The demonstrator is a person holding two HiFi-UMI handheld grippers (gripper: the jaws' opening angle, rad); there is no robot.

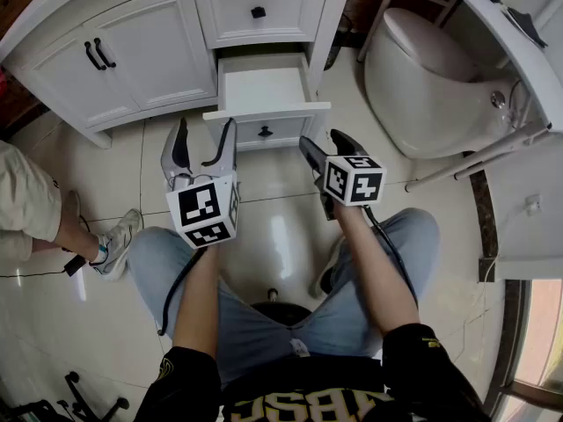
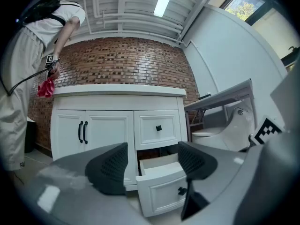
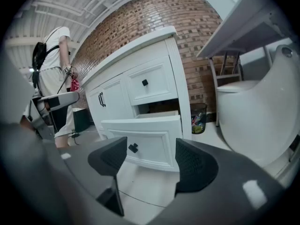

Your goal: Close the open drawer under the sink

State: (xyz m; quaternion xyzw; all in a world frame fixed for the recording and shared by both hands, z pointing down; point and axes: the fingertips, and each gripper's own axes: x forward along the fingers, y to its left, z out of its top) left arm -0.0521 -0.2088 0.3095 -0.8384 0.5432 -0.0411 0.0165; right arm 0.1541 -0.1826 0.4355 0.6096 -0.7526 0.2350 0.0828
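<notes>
The white lower drawer (image 1: pixel 266 104) of the vanity cabinet (image 1: pixel 149 47) stands pulled out, its front panel with a black knob (image 1: pixel 265 132) facing me; it also shows in the left gripper view as the drawer (image 2: pixel 164 184) and in the right gripper view as the drawer (image 3: pixel 150 139). My left gripper (image 1: pixel 204 143) hovers open just left of the drawer front, nothing between its jaws. My right gripper (image 1: pixel 323 145) hovers open just right of the front, also empty. Neither touches the drawer. The upper drawer (image 1: pixel 260 9) is closed.
A white toilet (image 1: pixel 431 82) stands to the right of the cabinet. A person's leg and shoe (image 1: pixel 110 244) are at the left on the tiled floor. A small bin (image 3: pixel 199 117) sits between cabinet and toilet. My own knees are below the grippers.
</notes>
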